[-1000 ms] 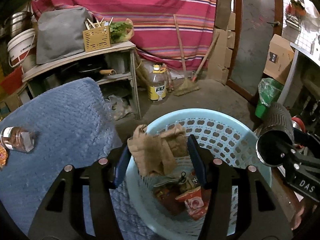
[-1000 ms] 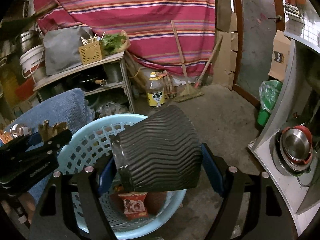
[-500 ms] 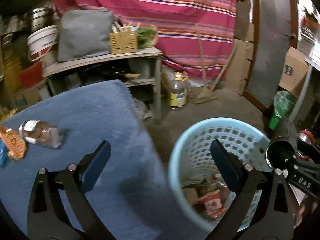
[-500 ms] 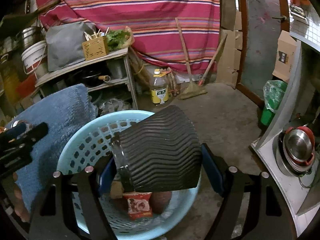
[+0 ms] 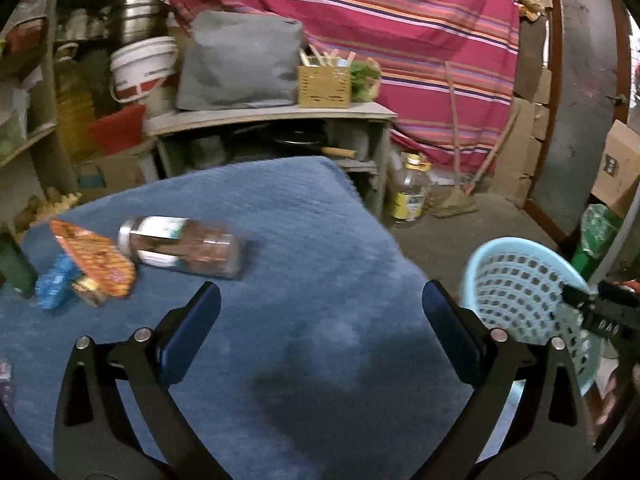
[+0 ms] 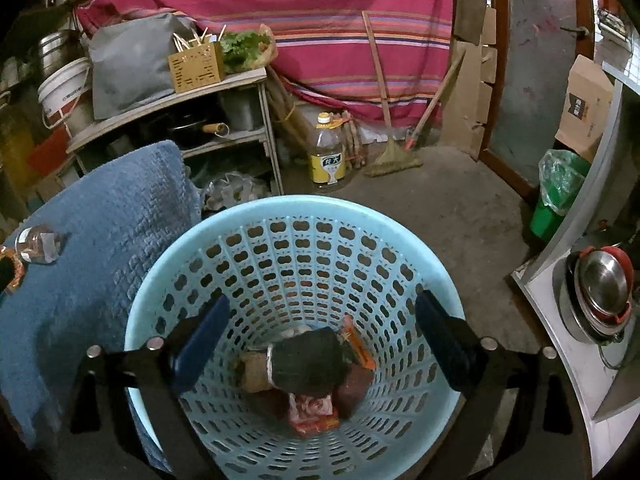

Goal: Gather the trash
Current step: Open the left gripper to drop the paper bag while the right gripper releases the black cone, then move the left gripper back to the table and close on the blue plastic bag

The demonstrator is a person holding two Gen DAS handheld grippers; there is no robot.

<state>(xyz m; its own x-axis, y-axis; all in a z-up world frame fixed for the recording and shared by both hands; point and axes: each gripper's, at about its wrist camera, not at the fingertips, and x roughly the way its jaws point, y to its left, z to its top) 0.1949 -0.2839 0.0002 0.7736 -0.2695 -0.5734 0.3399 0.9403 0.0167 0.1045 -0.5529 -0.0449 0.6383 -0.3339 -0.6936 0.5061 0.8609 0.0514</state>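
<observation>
Left wrist view: left gripper [image 5: 320,312] spread wide, empty, over blue cloth [image 5: 320,240]; next target likely the jar [image 5: 182,246], needing a reach.

Right wrist view: right gripper [image 6: 322,330] opening, nothing between; black pot [image 6: 308,362] lies in basket [image 6: 160,276].

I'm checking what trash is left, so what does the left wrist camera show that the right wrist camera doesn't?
Only the left wrist view shows the blue wrapper beside the orange snack packet on the blue cloth.

Only the right wrist view looks down into the basket, at the black ribbed cup lying on wrappers.

Both show the cloth, the basket and the jar lying on its side.
</observation>
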